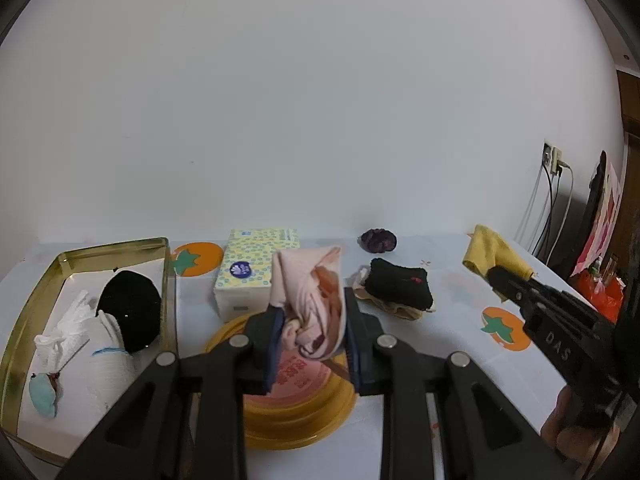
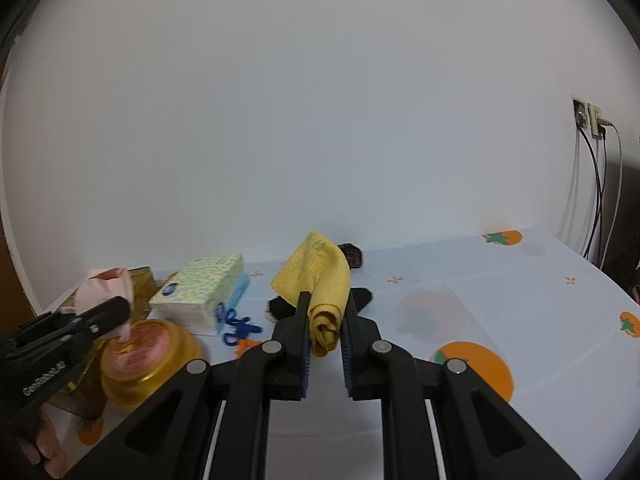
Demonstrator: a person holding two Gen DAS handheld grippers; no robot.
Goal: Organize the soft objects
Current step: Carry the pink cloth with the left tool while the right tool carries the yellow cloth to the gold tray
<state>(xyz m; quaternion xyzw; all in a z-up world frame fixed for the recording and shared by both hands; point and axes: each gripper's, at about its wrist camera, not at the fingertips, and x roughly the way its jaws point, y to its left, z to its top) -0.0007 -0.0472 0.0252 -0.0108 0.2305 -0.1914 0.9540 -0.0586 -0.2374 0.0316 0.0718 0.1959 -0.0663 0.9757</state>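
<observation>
The white tablecloth printed with orange fruit (image 1: 460,300) carries a gold-rimmed rectangular tin tray (image 1: 24,320) already containing black and white soft pieces; above a round yellow lid (image 1: 296,428), the left gripper (image 1: 310,336) pinches a bunched pink cloth (image 1: 308,296); the right gripper (image 2: 325,320) pinches a rolled yellow cloth (image 2: 316,276), raised off the table.

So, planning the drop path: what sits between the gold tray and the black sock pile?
In the left wrist view: the tissue pack, between gold tray and black sock pile.

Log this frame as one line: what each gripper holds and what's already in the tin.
left gripper: shut on pink cloth | right gripper: shut on yellow cloth | gold tin: several soft items inside
</observation>
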